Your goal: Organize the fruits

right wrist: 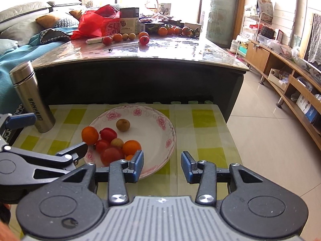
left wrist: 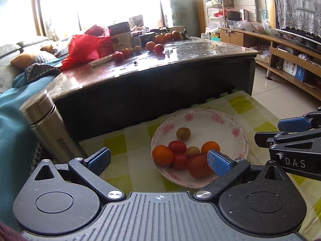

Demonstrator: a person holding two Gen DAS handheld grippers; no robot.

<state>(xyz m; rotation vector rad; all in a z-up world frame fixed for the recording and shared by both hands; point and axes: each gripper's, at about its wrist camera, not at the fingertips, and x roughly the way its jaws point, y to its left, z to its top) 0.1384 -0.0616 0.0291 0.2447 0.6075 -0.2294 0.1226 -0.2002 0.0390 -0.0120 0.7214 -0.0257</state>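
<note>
A white plate with pink flowers [left wrist: 238,132] [right wrist: 160,120] sits on the green checked cloth and holds several fruits: oranges [left wrist: 162,155] [right wrist: 90,135], red tomatoes [left wrist: 198,165] [right wrist: 110,155] and a brown longan [left wrist: 183,133] [right wrist: 123,125]. My left gripper [left wrist: 159,159] hangs open just before the plate's near rim, empty. My right gripper [right wrist: 162,165] stands open over the plate's right rim, also empty. More fruits [left wrist: 158,48] [right wrist: 144,39] lie on the dark coffee table behind.
A steel flask [left wrist: 50,128] [right wrist: 32,96] stands left of the plate. The glass-topped coffee table [left wrist: 190,54] [right wrist: 170,50] carries a red bag [left wrist: 84,46] and boxes. A sofa is at left, a wooden TV bench [right wrist: 291,80] at right.
</note>
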